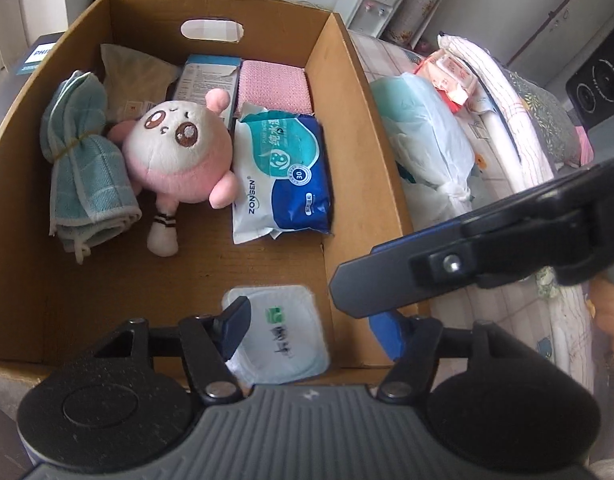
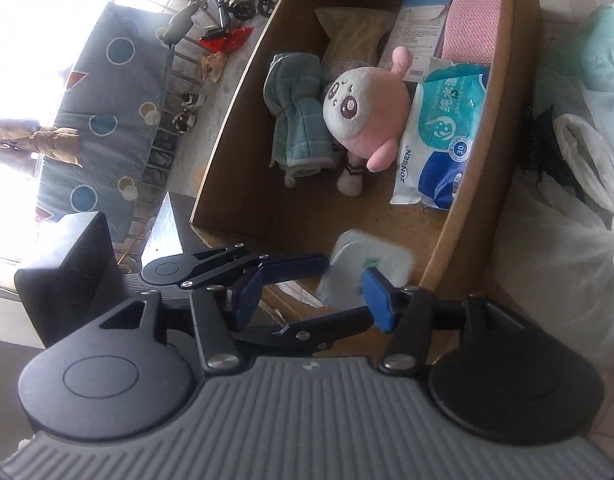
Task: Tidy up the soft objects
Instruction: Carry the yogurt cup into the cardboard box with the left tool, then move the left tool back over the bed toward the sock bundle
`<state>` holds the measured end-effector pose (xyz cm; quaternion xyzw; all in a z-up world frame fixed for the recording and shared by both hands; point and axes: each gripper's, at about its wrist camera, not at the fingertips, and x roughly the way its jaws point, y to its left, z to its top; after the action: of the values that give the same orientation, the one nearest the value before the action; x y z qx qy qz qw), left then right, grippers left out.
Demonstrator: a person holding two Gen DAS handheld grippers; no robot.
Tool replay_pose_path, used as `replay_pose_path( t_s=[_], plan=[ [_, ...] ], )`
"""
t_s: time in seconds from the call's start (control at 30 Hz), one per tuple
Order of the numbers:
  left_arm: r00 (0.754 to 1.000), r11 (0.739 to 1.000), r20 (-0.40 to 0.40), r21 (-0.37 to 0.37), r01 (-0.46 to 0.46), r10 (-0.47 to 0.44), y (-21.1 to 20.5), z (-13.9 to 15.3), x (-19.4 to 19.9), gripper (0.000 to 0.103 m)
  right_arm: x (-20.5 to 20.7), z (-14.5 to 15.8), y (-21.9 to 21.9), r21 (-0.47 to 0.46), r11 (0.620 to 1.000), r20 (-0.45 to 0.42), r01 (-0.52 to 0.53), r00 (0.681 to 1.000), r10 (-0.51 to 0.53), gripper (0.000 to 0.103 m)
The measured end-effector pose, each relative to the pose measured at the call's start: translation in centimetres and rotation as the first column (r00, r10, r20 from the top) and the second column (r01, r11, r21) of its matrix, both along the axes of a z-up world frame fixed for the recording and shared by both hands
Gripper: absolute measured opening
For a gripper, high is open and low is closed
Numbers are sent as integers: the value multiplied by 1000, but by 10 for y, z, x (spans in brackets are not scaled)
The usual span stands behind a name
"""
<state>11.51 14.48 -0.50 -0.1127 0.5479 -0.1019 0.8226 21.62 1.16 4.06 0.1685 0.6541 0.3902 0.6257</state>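
left gripper (image 1: 311, 330): released, spread above white pack (image 1: 277, 336) | right gripper (image 2: 313, 290): released | plush (image 1: 179, 152), towel (image 1: 83, 160), wipes (image 1: 283, 176) are seen in box (image 1: 347, 80)

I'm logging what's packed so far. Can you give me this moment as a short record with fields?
container: cardboard box, open top
inside: rolled green towel, pink plush toy, blue wipes pack, pink cloth, white pouch near front wall
outside, right of box: tied plastic bags
left gripper: open, over the white pouch
right gripper: open, at the box's near edge
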Motion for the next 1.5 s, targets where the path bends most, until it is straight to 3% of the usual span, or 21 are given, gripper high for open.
replay_pose_path(
  t_s=[0.27, 0.47, 0.67, 0.87, 1.3, 1.37, 1.5],
  plan=[
    [1000, 999, 2, 47, -16, 16, 7, -1, 4, 68, -1, 9, -27, 61, 996, 37, 72, 997, -74, 62],
    [993, 996, -108, 82, -40, 49, 17, -18, 19, 68, -5, 3, -55, 97, 985, 28, 142, 989, -146, 63],
    [958, 999, -282, 0, -54, 52, 26, -44, 37, 61, -10, 4, -69, 137, 976, 29, 169, 984, -175, 64],
    [947, 990, -308, -74, -119, 90, 28, -50, 38, 61, -13, 4, -82, 158, 968, 31, 196, 979, -203, 64],
    [945, 947, -271, -210, -245, 184, 19, -50, 27, 64, -27, -12, -106, 197, 939, -5, 283, 958, -288, 64],
    [950, 944, -227, -200, -262, 215, 25, -42, 22, 68, -31, -14, -111, 204, 930, 6, 307, 949, -315, 64],
    [956, 950, -63, -110, -292, 287, 28, -11, 8, 71, -42, -15, -129, 228, 904, 46, 363, 923, -382, 64]
  ],
)
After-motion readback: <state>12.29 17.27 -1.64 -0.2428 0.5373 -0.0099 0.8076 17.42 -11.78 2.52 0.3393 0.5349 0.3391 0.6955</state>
